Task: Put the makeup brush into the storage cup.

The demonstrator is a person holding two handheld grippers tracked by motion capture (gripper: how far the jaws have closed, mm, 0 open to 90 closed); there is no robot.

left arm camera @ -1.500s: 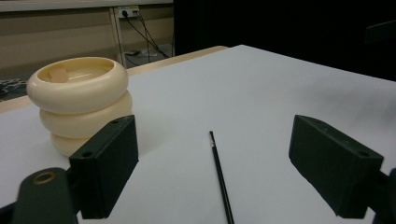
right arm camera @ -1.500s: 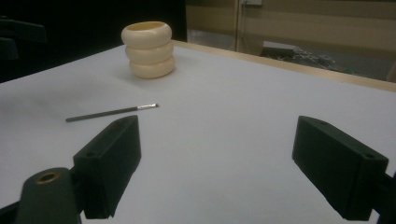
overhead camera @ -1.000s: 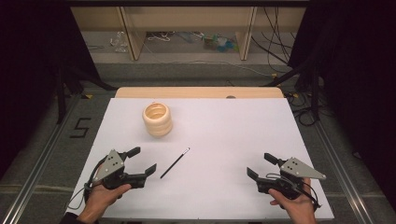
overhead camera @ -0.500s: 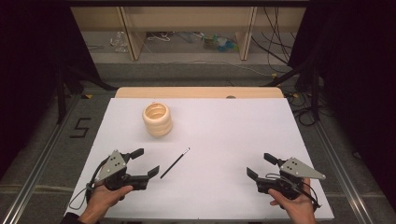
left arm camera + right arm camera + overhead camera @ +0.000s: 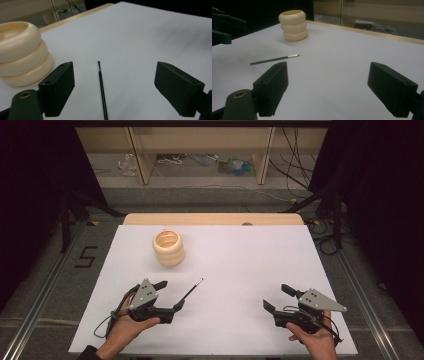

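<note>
One thin black brush [image 5: 191,289] lies on the white counter [image 5: 240,265], left of centre in the high view. Its long axis runs diagonally, its tip toward the upper right and its rear end between the wide-spread jaws of the left tongs [image 5: 169,296]. In the left gripper view it points straight away up the middle of the gap. The right tongs [image 5: 275,297], equally wide and empty, sit well apart at lower right, so the left hand is nearer. One cream ribbed holder [image 5: 168,248] stands upright toward the upper left, beyond the brush.

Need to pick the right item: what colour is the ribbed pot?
Cream ribbed pot, clearest in the right gripper view.
</note>
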